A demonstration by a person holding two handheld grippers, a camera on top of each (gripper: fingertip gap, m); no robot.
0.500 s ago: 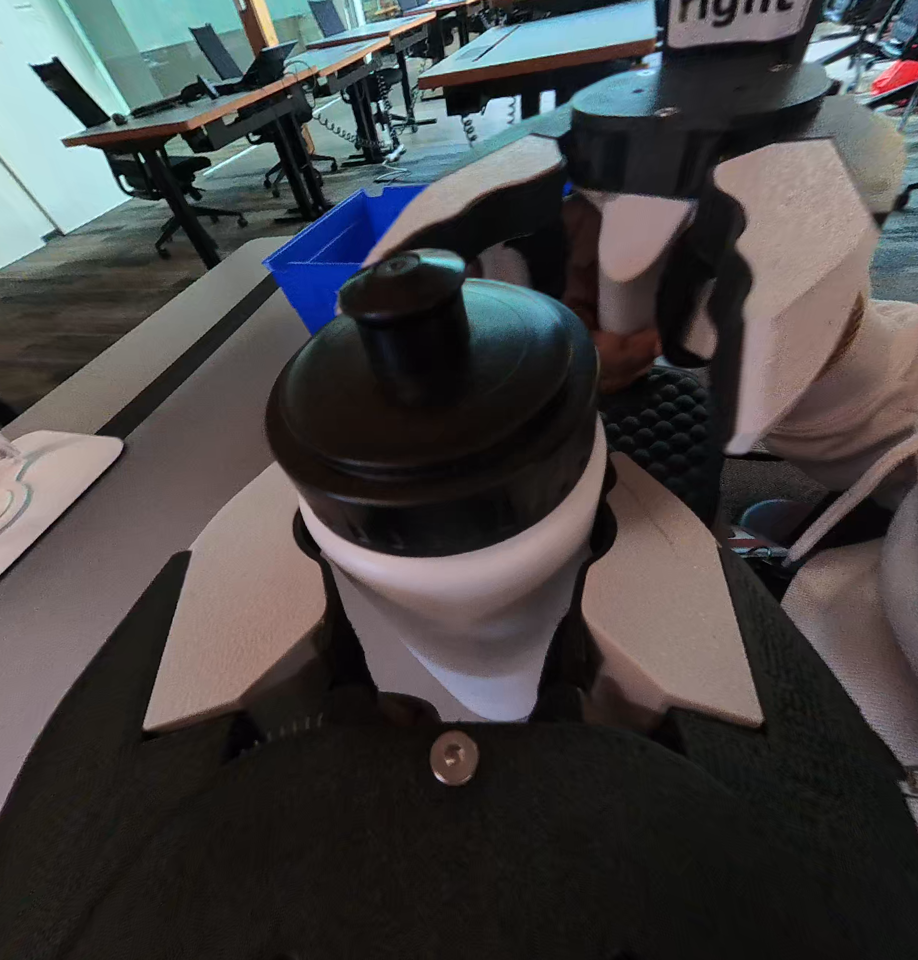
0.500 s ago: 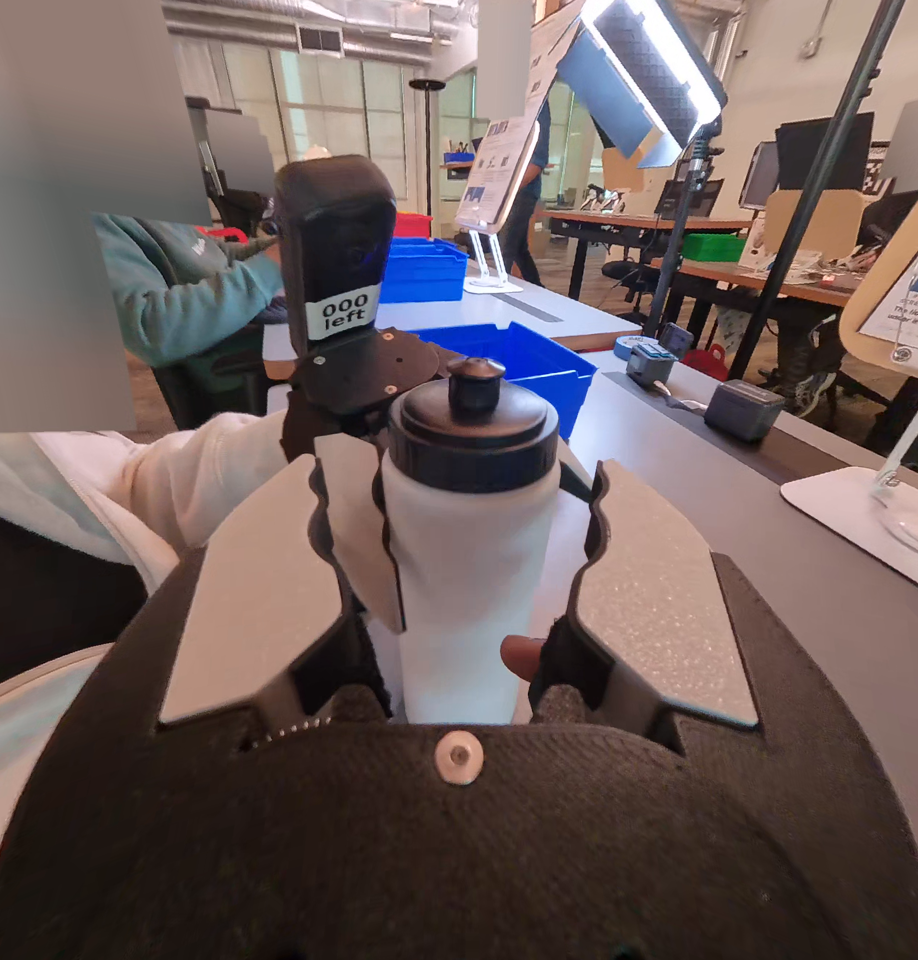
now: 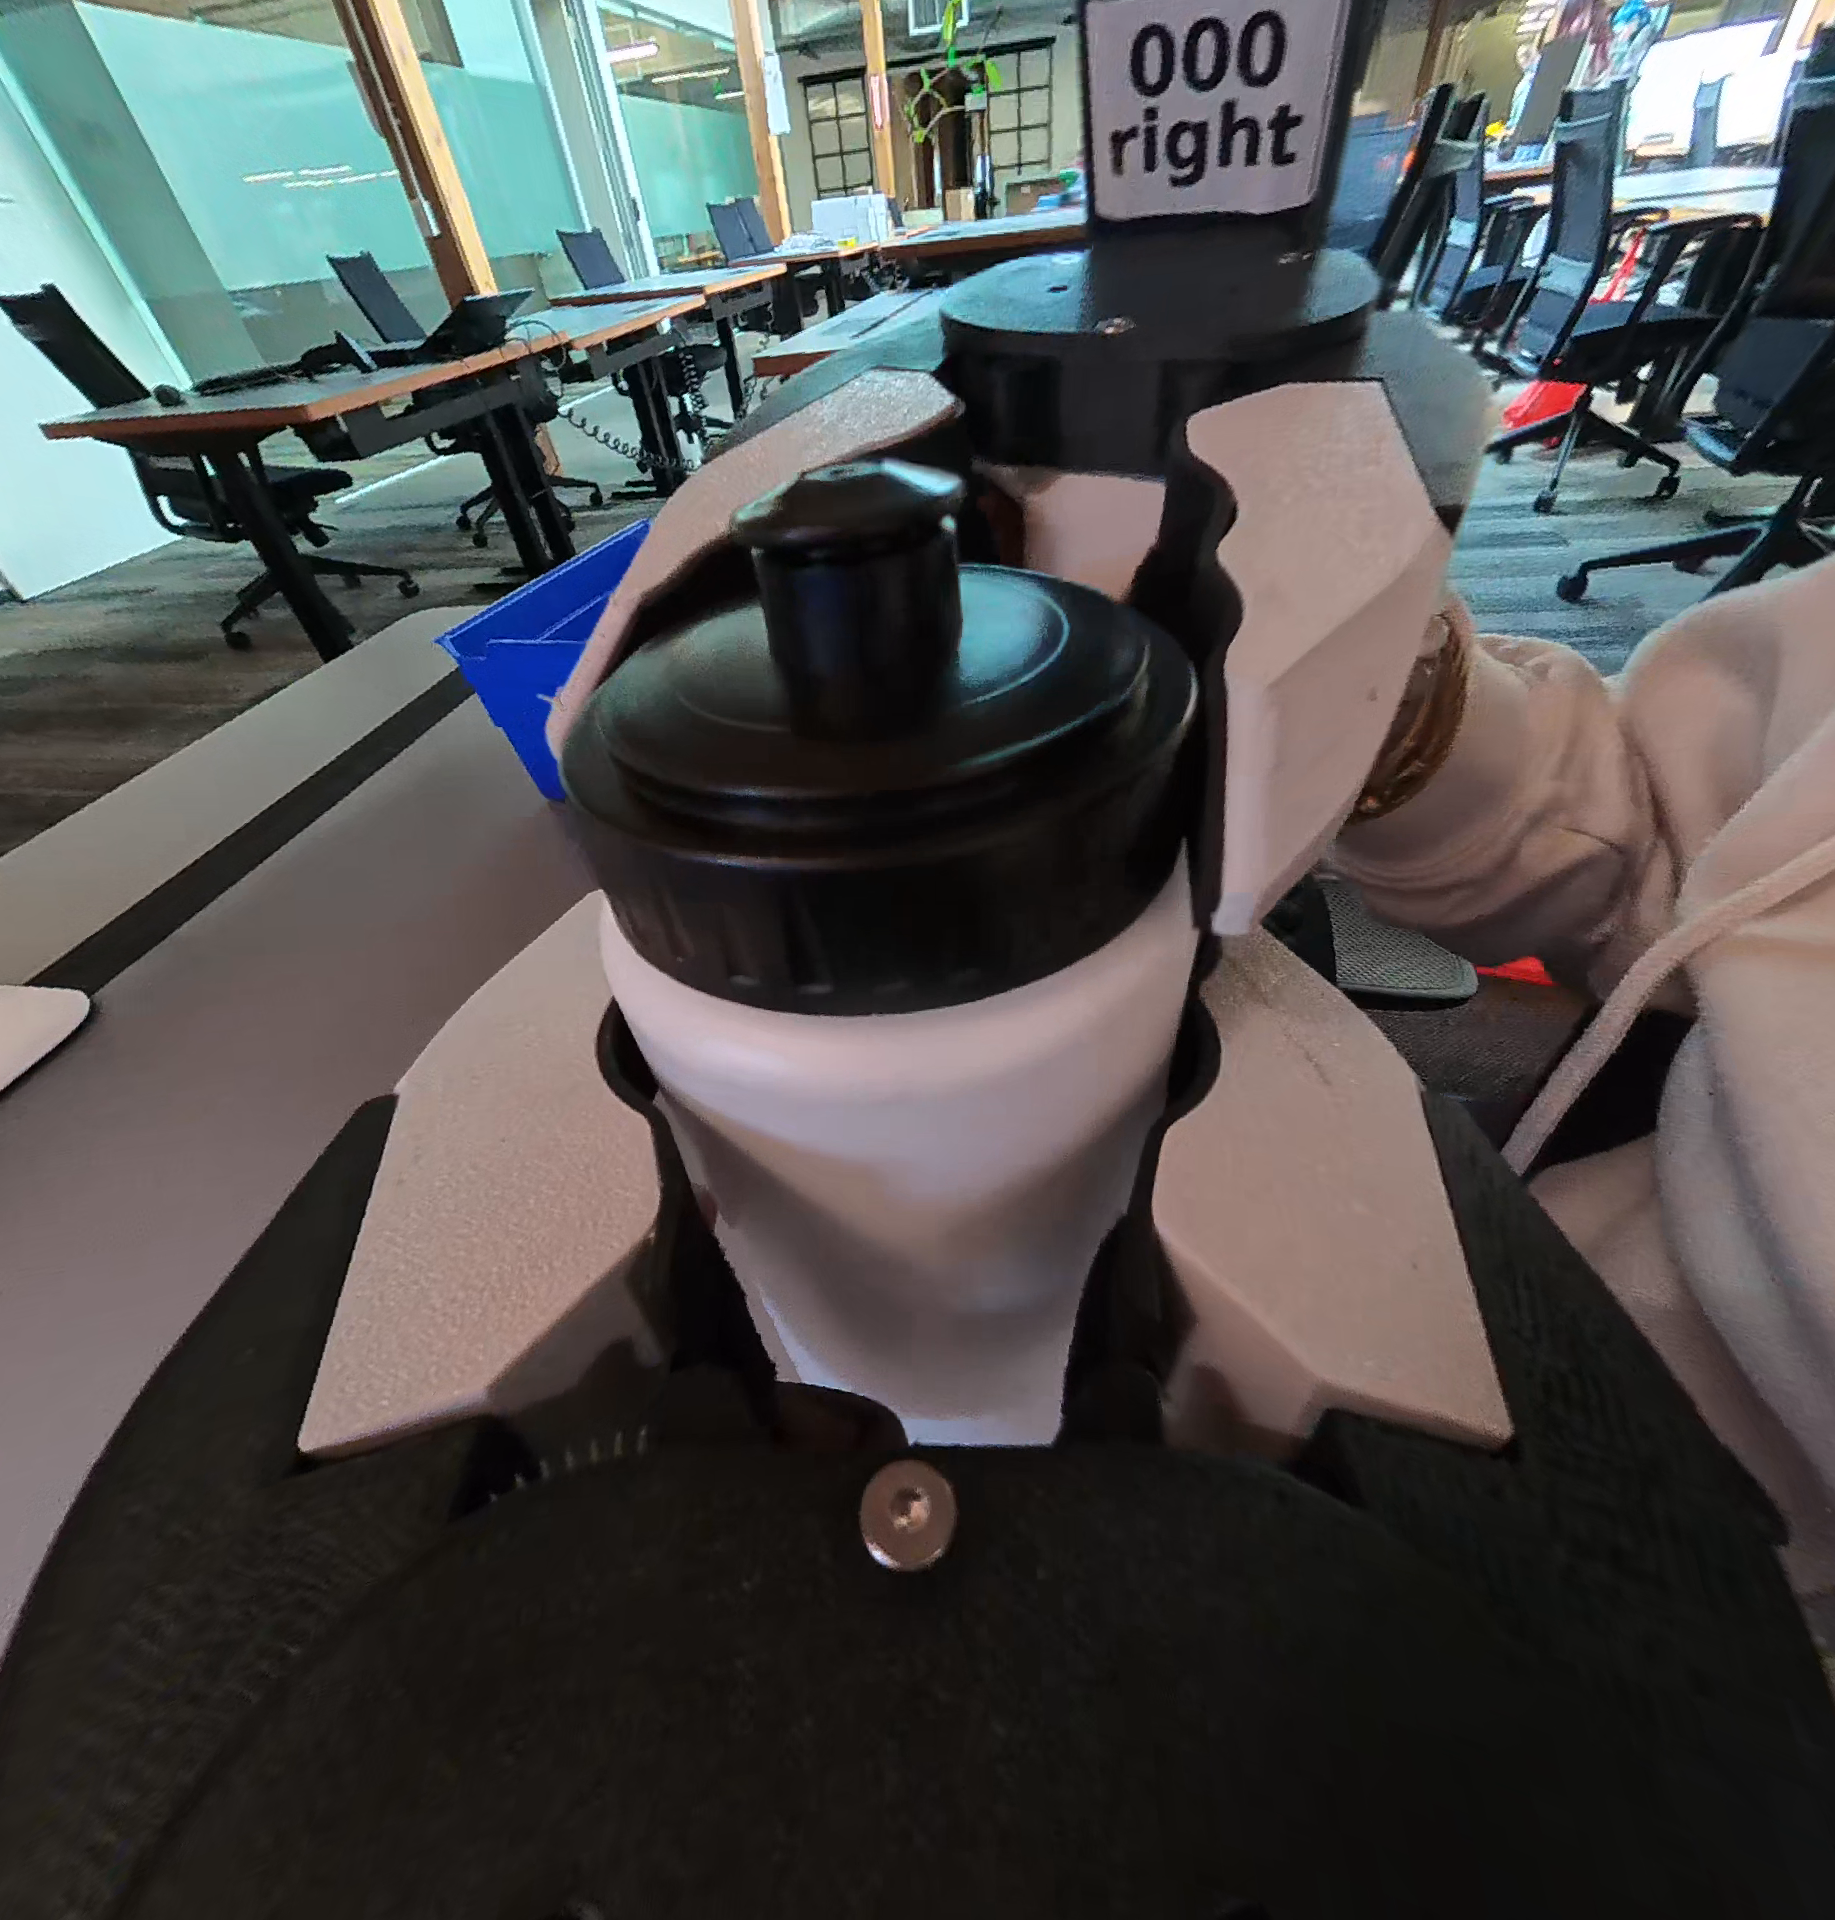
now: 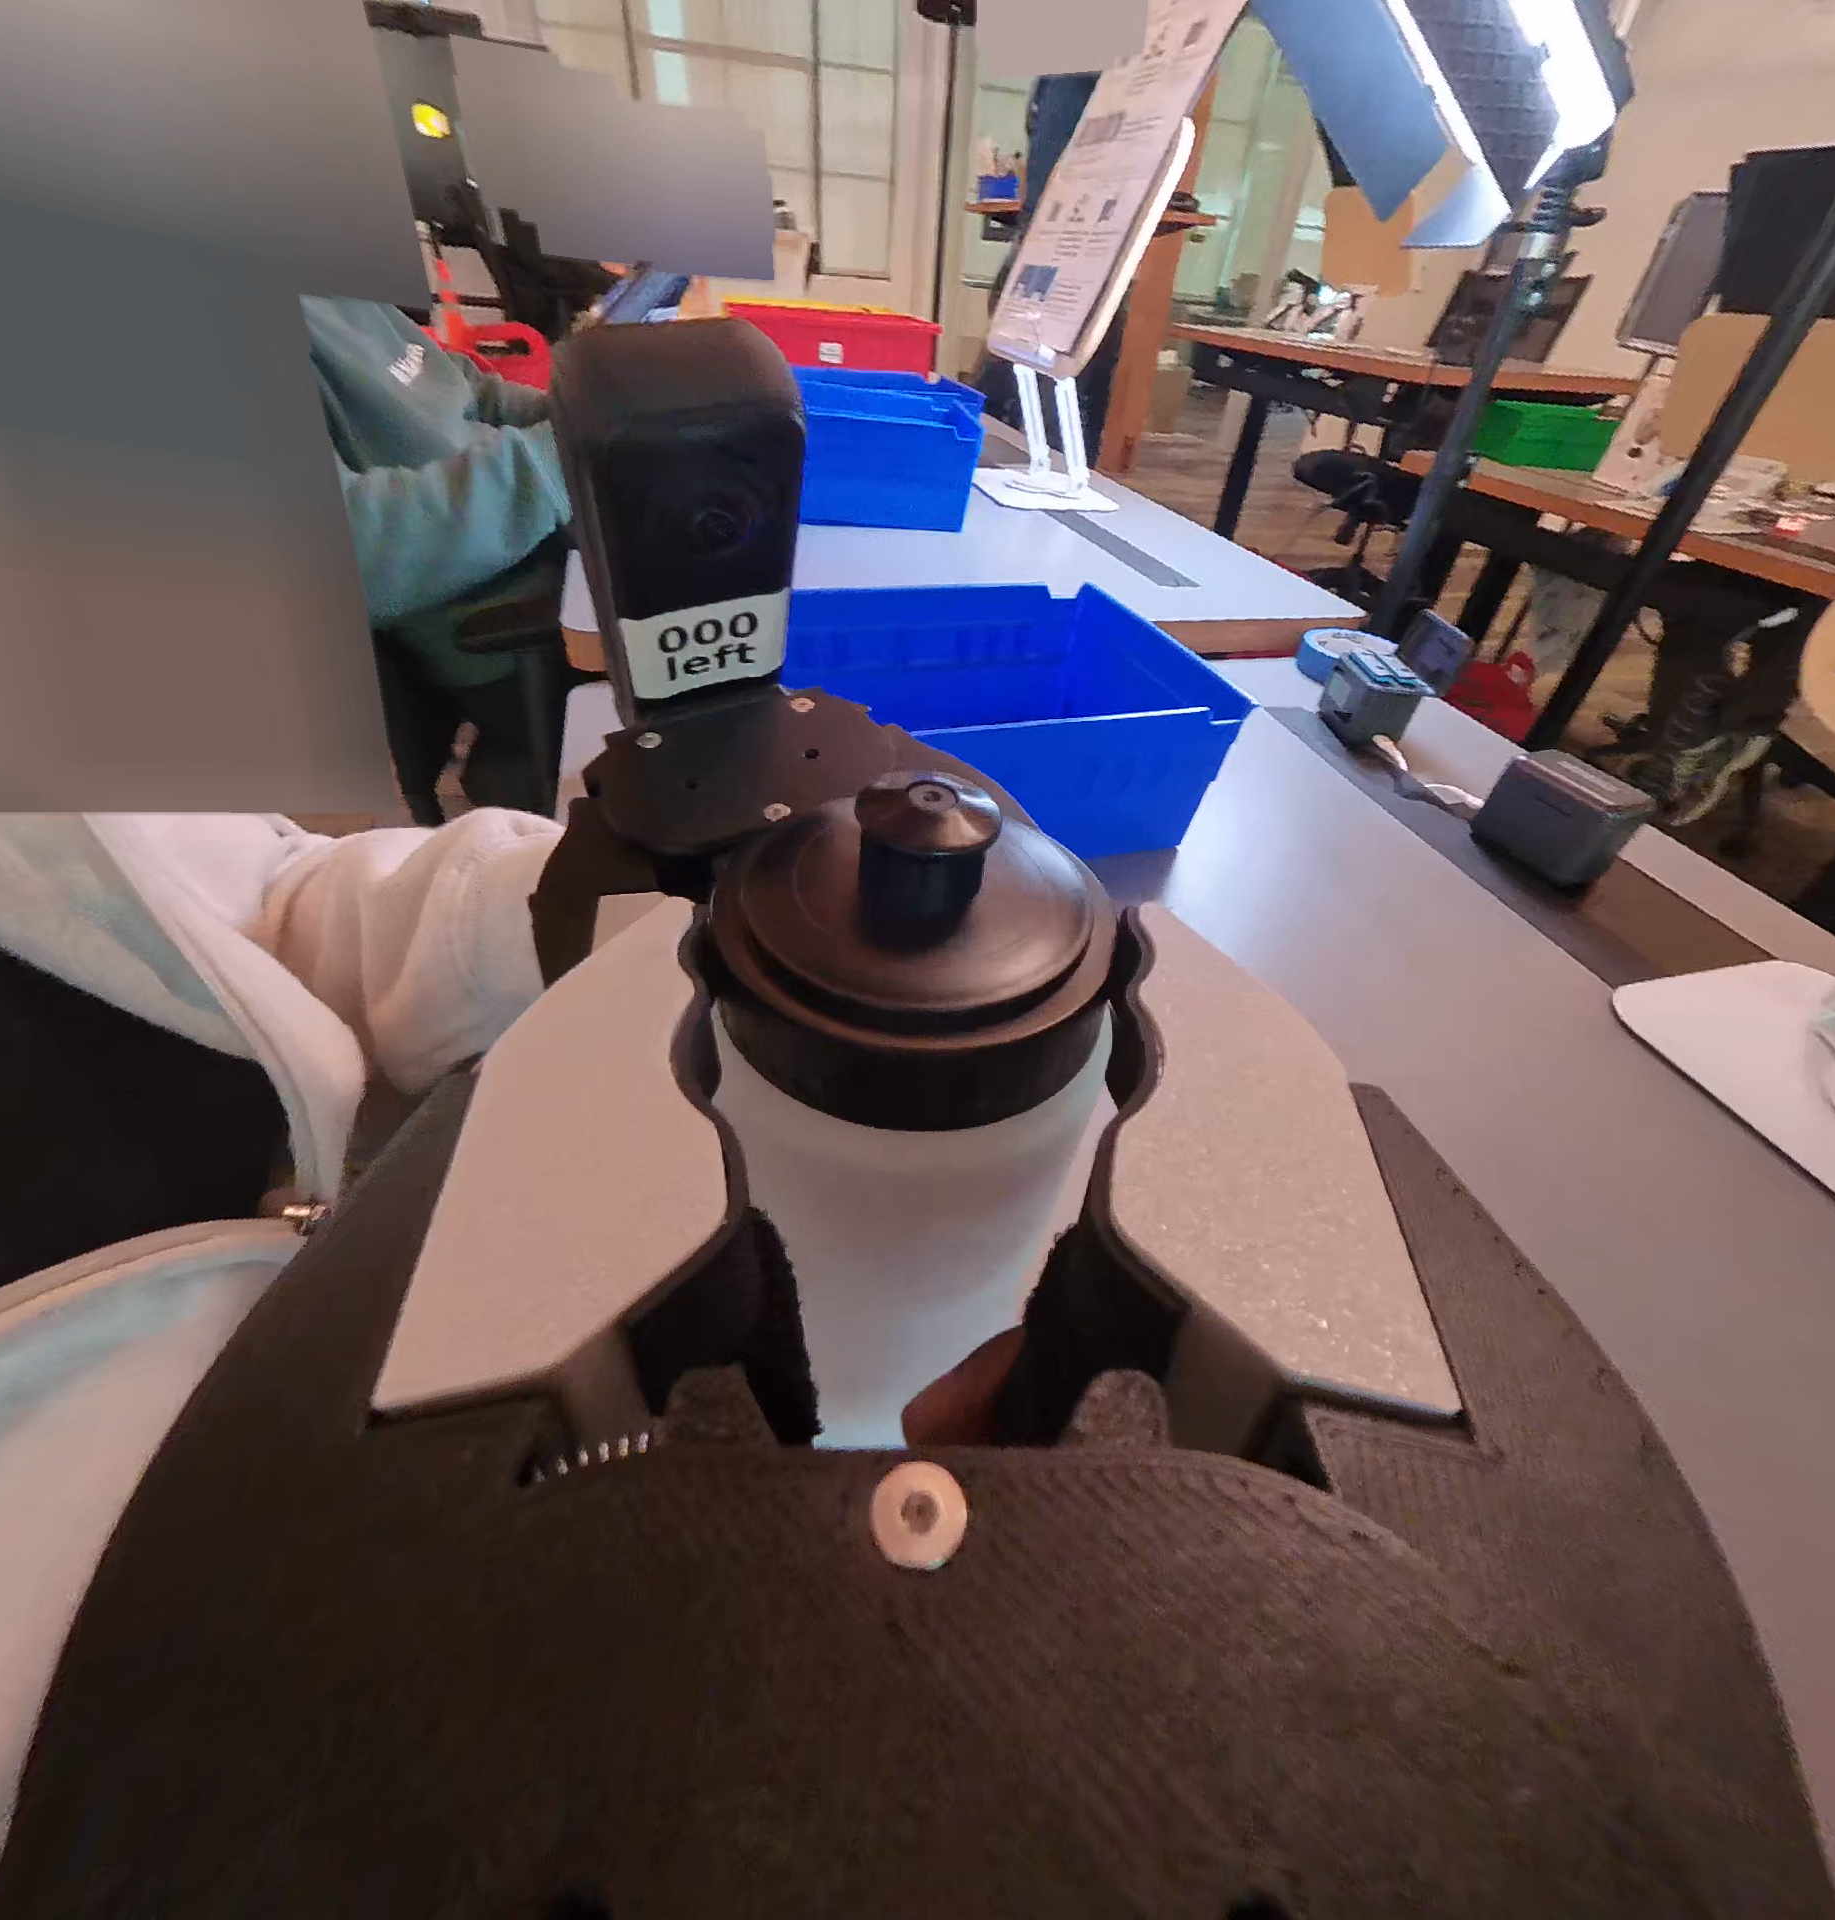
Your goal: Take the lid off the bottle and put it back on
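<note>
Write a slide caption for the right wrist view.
Right claw closing around the black lid of a white bottle held upright.

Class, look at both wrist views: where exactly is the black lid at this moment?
The black lid sits on top of the white bottle, centre in both views, between the right gripper jaws.

An open-plan office doubling as a lab: beyond the fingers (image 3: 518,1164), rows of wood-topped desks (image 3: 300,400) with black swivel chairs (image 3: 1744,343) stand on dark carpet beside frosted glass partitions (image 3: 269,177). Ahead of the fingers in the right wrist view, a grey tabletop (image 4: 1412,1039) carries blue plastic bins (image 4: 1048,707), battery cases (image 4: 1562,816) and tape, under a studio light panel (image 4: 1495,94) on a stand, with a seated person (image 4: 425,468) behind.
</note>
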